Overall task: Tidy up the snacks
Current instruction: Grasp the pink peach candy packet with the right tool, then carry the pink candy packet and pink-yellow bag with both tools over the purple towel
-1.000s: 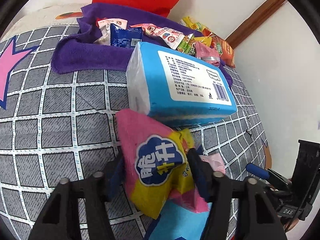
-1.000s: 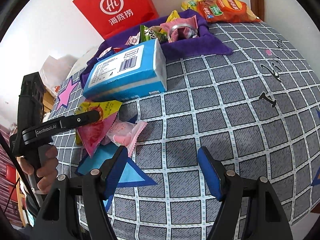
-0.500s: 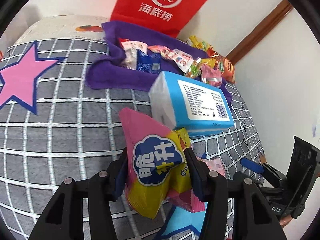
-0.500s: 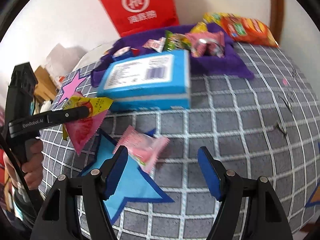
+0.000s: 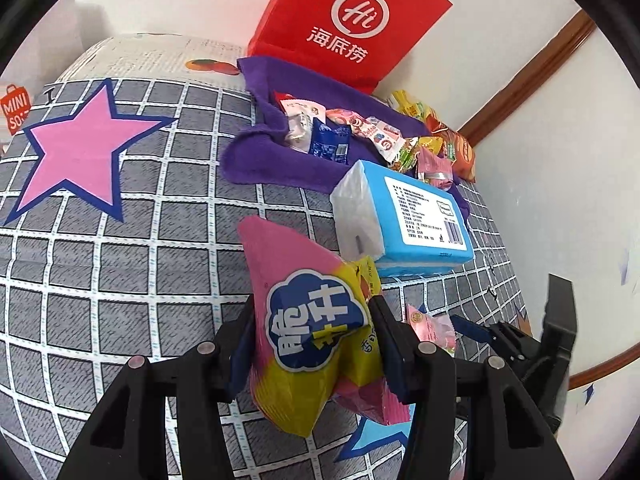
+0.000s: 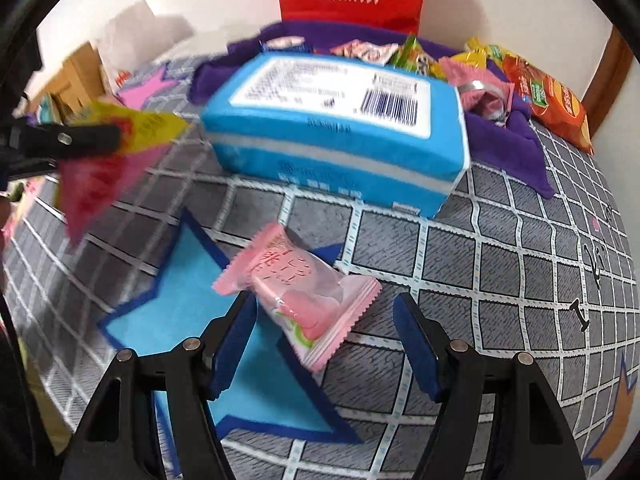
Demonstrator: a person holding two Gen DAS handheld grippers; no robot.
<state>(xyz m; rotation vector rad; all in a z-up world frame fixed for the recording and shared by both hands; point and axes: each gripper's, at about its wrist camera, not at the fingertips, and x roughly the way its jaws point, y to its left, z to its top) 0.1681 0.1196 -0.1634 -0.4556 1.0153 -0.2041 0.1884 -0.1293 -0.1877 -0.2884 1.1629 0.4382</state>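
Left gripper [image 5: 310, 332] pinches a glossy pink-yellow snack bag [image 5: 308, 332]; right gripper [image 6: 320, 332], closing, straddles a crinkly pink candy packet [image 6: 298, 298].

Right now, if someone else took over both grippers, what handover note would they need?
Left gripper: shut on the pink-and-yellow snack bag, held up off the grid cloth.
Right gripper: jaws closing around the small pink packet, which still lies on the cloth, its left end on the blue star; not gripped yet.
Purple cloth, in front of the red bag, already holds a pile of snacks. The blue tissue pack sits just in front of it.
Done: most snacks gathered.
Left: probably carry the bag to the pile, then grip the pink packet and bring it too.
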